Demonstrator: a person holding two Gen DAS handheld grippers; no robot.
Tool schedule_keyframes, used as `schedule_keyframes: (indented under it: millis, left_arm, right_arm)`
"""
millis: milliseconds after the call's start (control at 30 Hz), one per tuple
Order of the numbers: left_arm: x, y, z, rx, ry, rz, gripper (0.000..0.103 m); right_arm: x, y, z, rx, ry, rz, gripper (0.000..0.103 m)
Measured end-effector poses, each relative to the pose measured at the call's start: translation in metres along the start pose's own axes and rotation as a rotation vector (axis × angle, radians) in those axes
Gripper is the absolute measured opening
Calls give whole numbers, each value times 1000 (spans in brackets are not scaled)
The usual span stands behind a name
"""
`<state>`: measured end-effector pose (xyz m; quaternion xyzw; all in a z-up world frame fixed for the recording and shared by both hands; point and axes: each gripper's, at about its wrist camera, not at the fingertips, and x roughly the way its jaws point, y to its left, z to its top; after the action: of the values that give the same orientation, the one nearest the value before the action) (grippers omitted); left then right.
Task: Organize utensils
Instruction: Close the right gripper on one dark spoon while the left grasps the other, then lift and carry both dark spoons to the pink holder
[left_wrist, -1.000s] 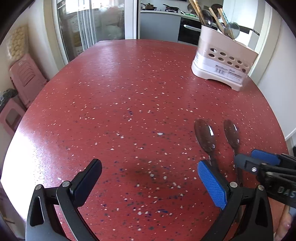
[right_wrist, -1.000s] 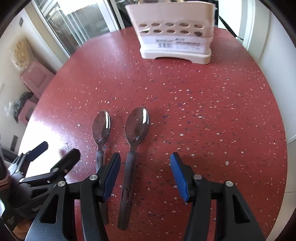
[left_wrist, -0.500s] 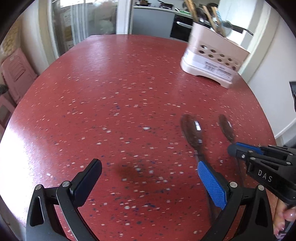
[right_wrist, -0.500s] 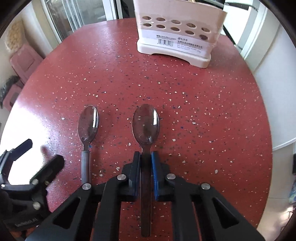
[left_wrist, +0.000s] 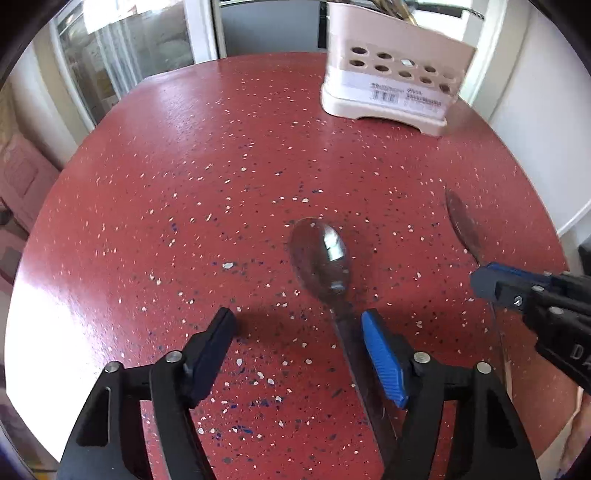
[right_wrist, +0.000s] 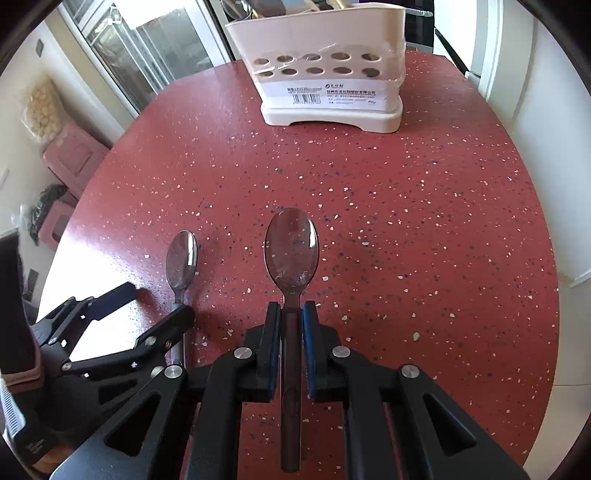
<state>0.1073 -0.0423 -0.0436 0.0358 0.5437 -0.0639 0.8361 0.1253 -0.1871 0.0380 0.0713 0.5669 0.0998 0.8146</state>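
Closing my left tongs (left_wrist: 295, 347), I see the left spoon (left_wrist: 321, 254) at centre, handle running down along the right pad, not yet pinched. In the right view, my right tongs (right_wrist: 290, 314) clench the right spoon (right_wrist: 291, 251), bowl aimed up-frame at the caddy (right_wrist: 328, 74).

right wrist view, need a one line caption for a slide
Right gripper shut on the handle of a spoon over a red speckled table, a second spoon beside it, white utensil holder behind.

Both wrist views look down, sharing table (left_wrist: 155, 192)
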Motion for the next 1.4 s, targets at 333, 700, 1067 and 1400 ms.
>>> schedule_keyframes:
  millis: [333, 700, 1067, 1400]
  left_arm:
    - [2, -7, 13, 70, 88, -29, 77]
    - [-11, -15, -2, 82, 13, -110, 41]
    - [-64, 0, -1, 36, -209, -187, 41]
    - [-109, -1, 39, 17, -364, -241, 41]
  right_arm:
    - [-12, -13, -3, 3, -18, 61, 12]
    - [-14, -22, -8, 21, -30, 107, 12]
    - [-30, -37, -5, 32, -87, 160, 12]
    - [-62, -43, 14, 21, -194, 187, 12]
